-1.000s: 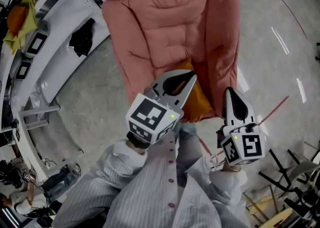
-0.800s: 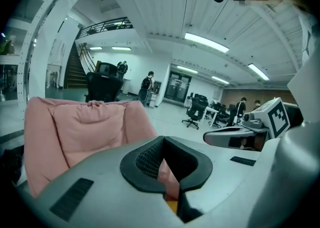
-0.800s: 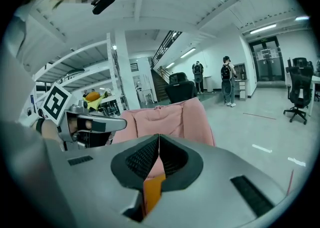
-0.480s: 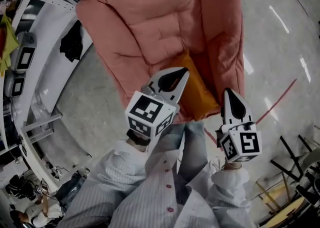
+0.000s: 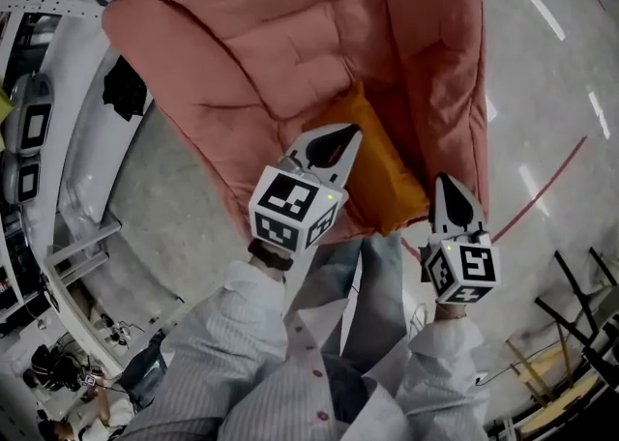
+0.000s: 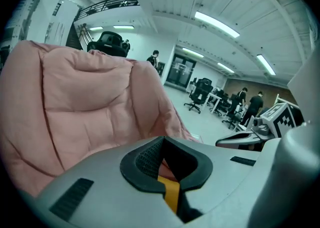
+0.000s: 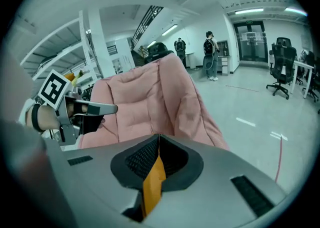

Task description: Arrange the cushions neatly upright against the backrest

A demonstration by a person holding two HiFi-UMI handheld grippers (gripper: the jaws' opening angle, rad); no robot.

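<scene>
A pink padded armchair (image 5: 290,43) fills the upper head view, its backrest (image 6: 85,102) facing me. An orange cushion (image 5: 392,178) lies on the seat near the front right, leaning toward the right armrest. My left gripper (image 5: 343,132) is shut with nothing in it, its tip over the cushion's left corner. My right gripper (image 5: 449,183) is also shut and holds nothing, just off the seat's front right edge, beside the cushion. In both gripper views a strip of the orange cushion (image 7: 152,182) shows through the slit below the closed jaws.
White shelving (image 5: 58,120) with a black item (image 5: 124,86) runs along the left of the chair. A red line (image 5: 542,188) crosses the grey floor at right, with metal stands (image 5: 580,333) at lower right. People and office chairs (image 6: 200,92) are far behind.
Both grippers have sunk toward the seat and stayed shut. The chair and the cushion now fill more of the head view.
</scene>
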